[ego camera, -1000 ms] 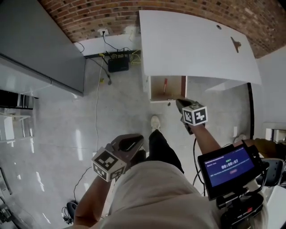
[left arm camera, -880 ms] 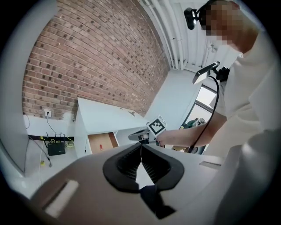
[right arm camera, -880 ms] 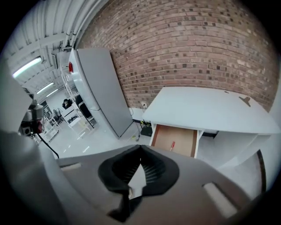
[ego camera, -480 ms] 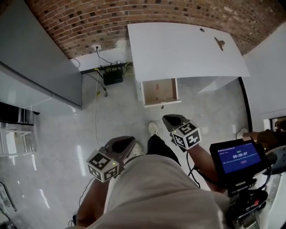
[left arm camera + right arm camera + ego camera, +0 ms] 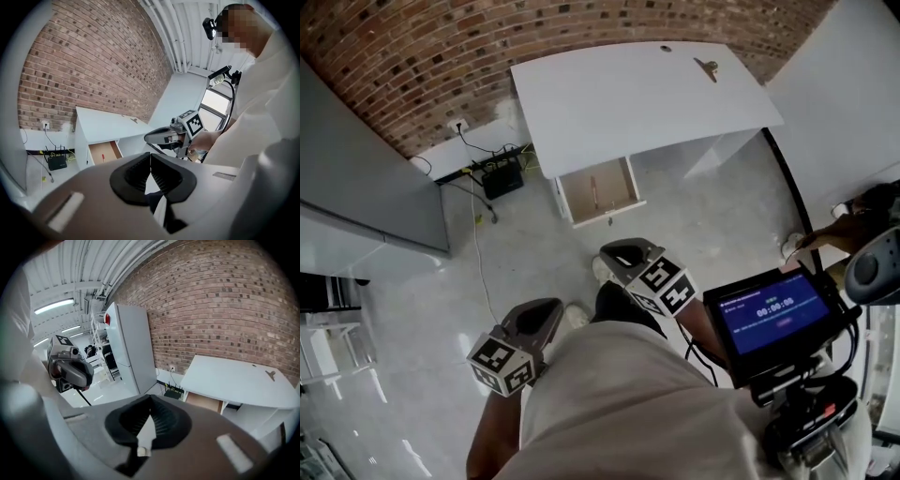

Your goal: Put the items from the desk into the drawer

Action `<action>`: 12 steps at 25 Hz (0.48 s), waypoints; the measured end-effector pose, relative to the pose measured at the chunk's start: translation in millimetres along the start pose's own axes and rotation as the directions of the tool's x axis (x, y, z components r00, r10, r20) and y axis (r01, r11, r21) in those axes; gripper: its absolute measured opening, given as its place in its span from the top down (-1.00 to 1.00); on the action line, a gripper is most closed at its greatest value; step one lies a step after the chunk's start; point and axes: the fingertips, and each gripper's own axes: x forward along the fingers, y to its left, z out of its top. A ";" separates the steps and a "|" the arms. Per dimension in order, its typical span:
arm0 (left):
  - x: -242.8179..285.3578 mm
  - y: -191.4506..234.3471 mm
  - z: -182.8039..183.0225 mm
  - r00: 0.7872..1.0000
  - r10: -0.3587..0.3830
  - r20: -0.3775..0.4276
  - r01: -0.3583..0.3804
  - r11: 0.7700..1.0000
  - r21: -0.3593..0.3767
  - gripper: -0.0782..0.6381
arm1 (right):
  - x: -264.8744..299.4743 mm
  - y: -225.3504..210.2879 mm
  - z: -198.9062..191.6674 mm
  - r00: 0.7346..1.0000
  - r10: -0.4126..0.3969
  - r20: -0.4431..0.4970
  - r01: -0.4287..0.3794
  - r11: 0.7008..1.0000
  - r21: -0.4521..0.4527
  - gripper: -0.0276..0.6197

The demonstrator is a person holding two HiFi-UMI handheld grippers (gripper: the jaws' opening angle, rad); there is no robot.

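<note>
The left hand-held gripper (image 5: 534,314) hangs low by the person's hip. Its jaws meet at the tips, clenched on nothing. Ahead, the drawer (image 5: 619,183) stands open under the left end of the white table (image 5: 619,103). A thin red-handled thing (image 5: 593,187), perhaps a screwdriver, lies inside the drawer. The right hand-held gripper (image 5: 623,251) is held in front of the person, apart from the drawer, likewise clenched and empty. A small tool (image 5: 707,67) lies on the table near its far right corner.
</note>
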 end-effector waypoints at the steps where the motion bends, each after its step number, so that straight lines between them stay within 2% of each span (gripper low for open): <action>1: 1.0 -0.7 0.8 1.000 -0.002 -0.001 0.002 1.000 0.003 0.75 | -0.1 1.8 1.0 1.000 0.003 0.001 -0.003 1.000 -0.009 0.91; 12: -1.4 -4.7 -4.1 1.000 0.016 -0.004 -0.016 1.000 -0.007 0.75 | -2.8 17.2 6.4 0.999 0.037 0.008 -0.036 0.997 -0.061 0.91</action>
